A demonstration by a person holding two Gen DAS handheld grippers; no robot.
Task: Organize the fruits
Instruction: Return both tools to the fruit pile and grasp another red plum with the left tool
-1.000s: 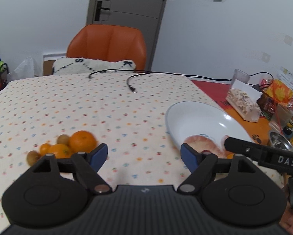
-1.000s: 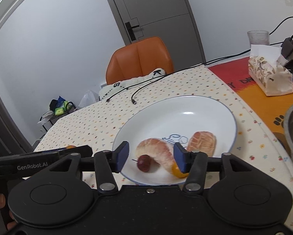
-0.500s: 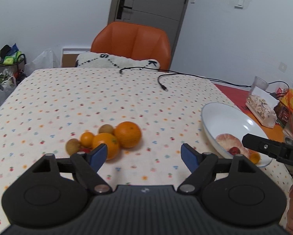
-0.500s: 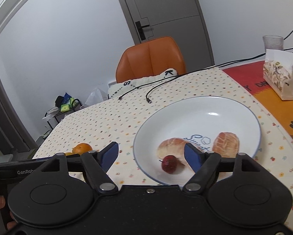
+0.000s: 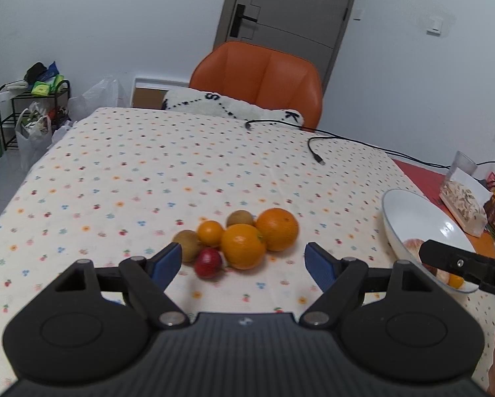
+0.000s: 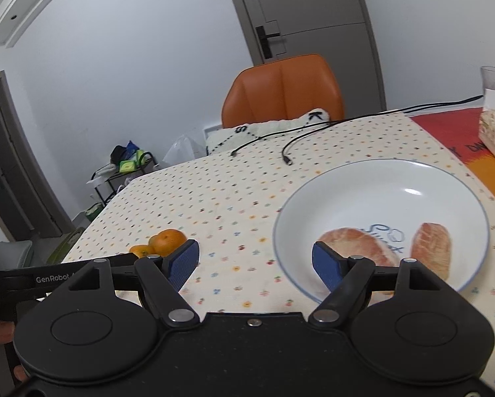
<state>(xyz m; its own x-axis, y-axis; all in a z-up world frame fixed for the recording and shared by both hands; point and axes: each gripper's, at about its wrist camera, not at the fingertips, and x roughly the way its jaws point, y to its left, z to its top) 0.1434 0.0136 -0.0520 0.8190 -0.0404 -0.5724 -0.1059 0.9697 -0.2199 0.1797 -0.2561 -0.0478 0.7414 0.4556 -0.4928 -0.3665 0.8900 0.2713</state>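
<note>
**Hovering over two groups of fruit**

Facing the fruit cluster (image 5: 237, 236) near the desk's (image 5: 181, 172) middle, the left gripper (image 5: 243, 261) has its jaws wide apart and empty; the red fruit (image 5: 208, 262) lies just ahead between its fingers. Toward the right edge, the right gripper (image 6: 256, 261), likewise spread and holding nothing, points at the white plate's (image 6: 396, 182) left rim, with two peeled citrus pieces (image 6: 359, 246) inside.
</note>
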